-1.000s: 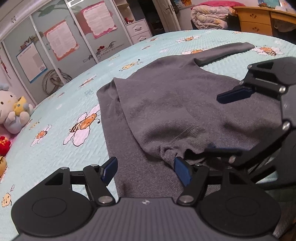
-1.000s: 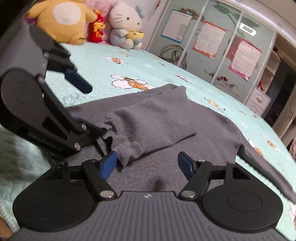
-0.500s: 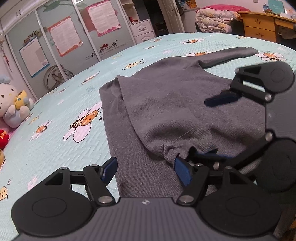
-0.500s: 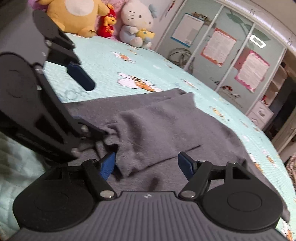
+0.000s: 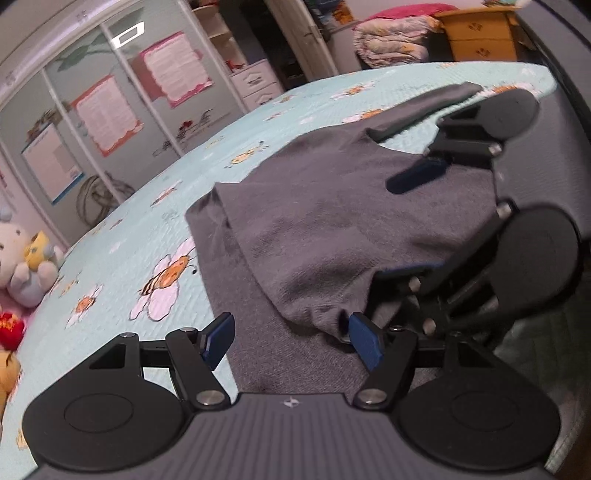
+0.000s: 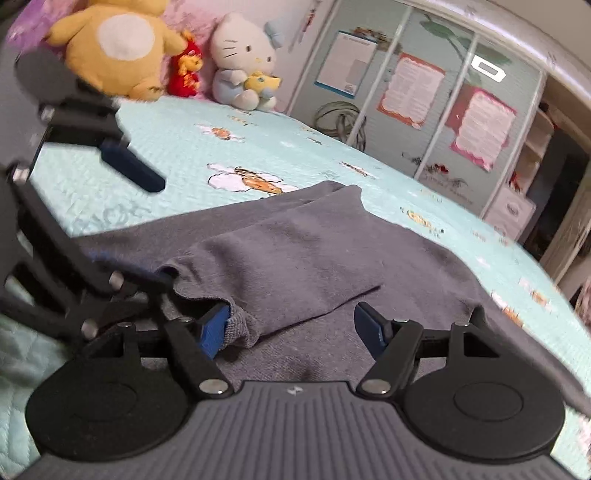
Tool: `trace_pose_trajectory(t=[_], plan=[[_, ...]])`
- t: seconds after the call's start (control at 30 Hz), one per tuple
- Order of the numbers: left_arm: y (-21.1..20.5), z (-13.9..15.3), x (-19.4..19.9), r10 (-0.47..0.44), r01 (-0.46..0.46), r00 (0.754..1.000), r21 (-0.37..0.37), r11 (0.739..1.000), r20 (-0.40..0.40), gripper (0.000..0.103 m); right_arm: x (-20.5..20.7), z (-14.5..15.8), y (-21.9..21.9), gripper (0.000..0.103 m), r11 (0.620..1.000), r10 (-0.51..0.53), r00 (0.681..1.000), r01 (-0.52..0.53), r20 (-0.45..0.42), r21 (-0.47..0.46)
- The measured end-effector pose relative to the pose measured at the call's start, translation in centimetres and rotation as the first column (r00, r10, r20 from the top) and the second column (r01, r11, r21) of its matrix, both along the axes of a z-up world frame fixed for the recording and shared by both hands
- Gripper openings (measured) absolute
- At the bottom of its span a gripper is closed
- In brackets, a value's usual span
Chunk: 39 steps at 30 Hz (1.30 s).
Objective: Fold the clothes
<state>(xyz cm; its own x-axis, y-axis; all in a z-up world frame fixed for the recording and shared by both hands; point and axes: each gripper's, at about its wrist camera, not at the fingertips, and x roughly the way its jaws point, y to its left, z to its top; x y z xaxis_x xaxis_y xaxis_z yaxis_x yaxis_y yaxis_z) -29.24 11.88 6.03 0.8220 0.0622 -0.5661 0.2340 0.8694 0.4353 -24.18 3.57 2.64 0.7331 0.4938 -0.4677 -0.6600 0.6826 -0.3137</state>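
With one sleeve already laid across the sweater mid-frame on the bed, both grippers hover, jaws spread and empty; next likely calls for the far sleeve at upper right.

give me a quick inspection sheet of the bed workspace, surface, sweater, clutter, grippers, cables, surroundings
Surface: bed with a light blue bee-print bedspread.
Job's things: grey sweater lying flat, one sleeve folded over the body, the other sleeve stretched out.
Clutter: plush toys at the bed's far end.
Grippers: left gripper and right gripper both open, low at the folded sleeve's cuff.
Cables: coiled cable by the wardrobe.
Surroundings: wardrobe doors with posters, wooden dresser, folded quilts.
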Motion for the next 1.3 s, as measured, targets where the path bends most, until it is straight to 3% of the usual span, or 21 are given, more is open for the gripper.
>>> trace_pose_trajectory(t=[0.13,0.27,0.43,0.47,0.53,0.6,0.7,0.83,0.9,0.97,1.13,1.17,1.2,1.3], plan=[[-0.4,-0.3,0.3,-0.032,0.032,0.999,0.029,0.999,-0.004,0.072,0.7,-0.2,-0.2,0.073,1.000,0.005,1.000,-0.004,-0.023,0.005],[-0.6,-0.5,1.1,-0.035,0.036,0.999,0.051,0.998,-0.013,0.072,1.3,0.2,-0.9,0.073,0.997,0.000,0.997,0.006,-0.080,0.076],[-0.6,-1.1,1.7,-0.037,0.038,0.999,0.081,0.996,-0.020,0.071,1.3,-0.2,-1.1,0.073,0.997,-0.001,0.997,0.007,-0.083,0.072],[-0.5,-1.1,1.6,-0.041,0.043,0.999,0.084,0.996,-0.018,0.068,1.2,-0.2,-1.1,0.073,0.998,0.000,0.997,0.004,-0.076,0.063],[-0.3,-1.0,1.3,-0.053,0.054,0.998,0.071,0.996,-0.019,0.044,1.0,-0.3,-1.0,0.073,0.999,0.007,0.998,-0.005,-0.062,0.045],[-0.1,-0.9,1.0,-0.063,0.064,0.998,0.057,0.996,-0.014,0.029,0.5,-0.3,-0.8,0.073,0.999,0.024,0.998,-0.023,-0.052,0.030],[0.0,-0.6,0.6,-0.072,0.072,0.997,0.042,0.997,0.014,0.018,-0.6,-0.5,-0.3,0.073,0.998,0.056,0.998,-0.056,-0.012,-0.006],[-0.2,-0.3,0.5,-0.083,0.082,0.996,0.043,0.996,0.021,0.017,-1.7,-0.8,0.2,0.068,0.995,0.080,0.996,-0.077,0.039,-0.066],[0.1,-0.6,0.6,-0.083,0.083,0.997,0.054,0.995,0.007,0.016,-1.9,-0.9,0.2,0.040,0.991,0.078,0.996,-0.074,0.038,-0.108],[0.4,-1.3,0.6,-0.083,0.084,0.996,0.053,0.995,-0.026,0.016,-1.7,-1.1,-0.1,0.035,0.991,0.077,0.997,-0.077,-0.010,-0.111],[0.5,-2.0,0.4,-0.079,0.082,0.996,0.057,0.995,-0.044,0.019,-1.7,-0.6,-0.9,0.039,0.992,0.090,0.994,-0.094,-0.056,-0.083],[0.6,-1.8,0.4,-0.079,0.081,0.996,0.056,0.995,-0.047,0.020,-1.6,-0.4,-1.1,0.049,0.992,0.097,0.993,-0.101,-0.065,-0.071],[0.7,-1.7,0.4,-0.078,0.081,0.996,0.054,0.995,-0.051,0.027,-1.6,-0.3,-1.4,0.064,0.992,0.104,0.992,-0.108,-0.074,-0.059],[1.0,-1.2,0.1,-0.087,0.091,0.994,0.061,0.994,-0.066,0.047,-1.7,0.4,-2.7,0.068,0.991,0.126,0.986,-0.130,-0.109,-0.027]])
